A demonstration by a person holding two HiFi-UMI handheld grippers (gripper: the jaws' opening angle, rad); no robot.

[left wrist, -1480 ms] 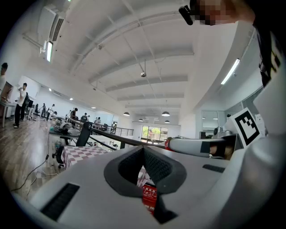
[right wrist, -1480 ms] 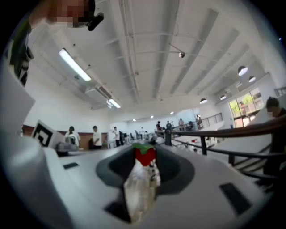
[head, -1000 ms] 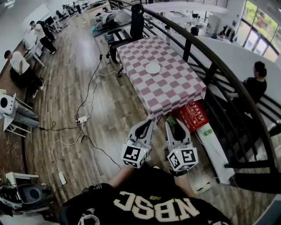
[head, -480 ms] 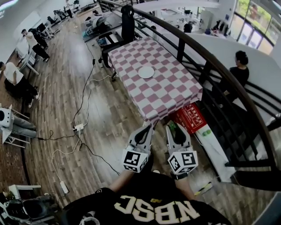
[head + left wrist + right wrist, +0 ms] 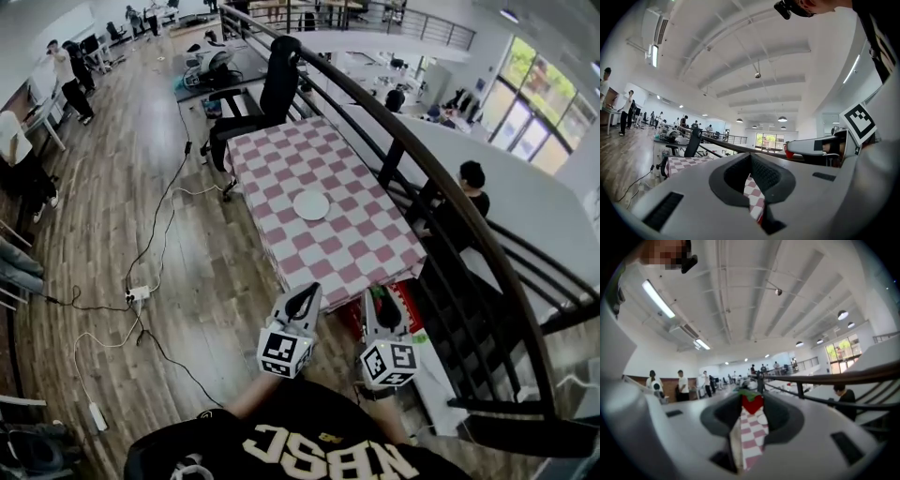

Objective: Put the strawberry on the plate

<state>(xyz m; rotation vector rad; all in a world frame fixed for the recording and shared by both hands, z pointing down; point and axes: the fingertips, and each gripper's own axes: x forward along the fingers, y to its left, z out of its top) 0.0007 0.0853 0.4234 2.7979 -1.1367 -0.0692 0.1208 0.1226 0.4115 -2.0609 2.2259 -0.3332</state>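
Note:
A white plate lies in the middle of a table with a pink-and-white checked cloth, ahead of me. My right gripper is held at waist height short of the table's near edge, shut on a red strawberry with a green top. In the right gripper view the right gripper pinches the strawberry at its tips, with the checked cloth showing below it. Beside it, my left gripper is shut with nothing in it; in its own view the left gripper shows only cloth through the gap.
A black curved railing runs along the table's right side. A black office chair stands at the table's far end. A red crate sits under the near corner. Cables and a power strip lie on the wooden floor at left.
The table and plate have come nearer and lower in the head view as I moved toward them. Both grippers keep the same pose, and the strawberry stays in the right one.

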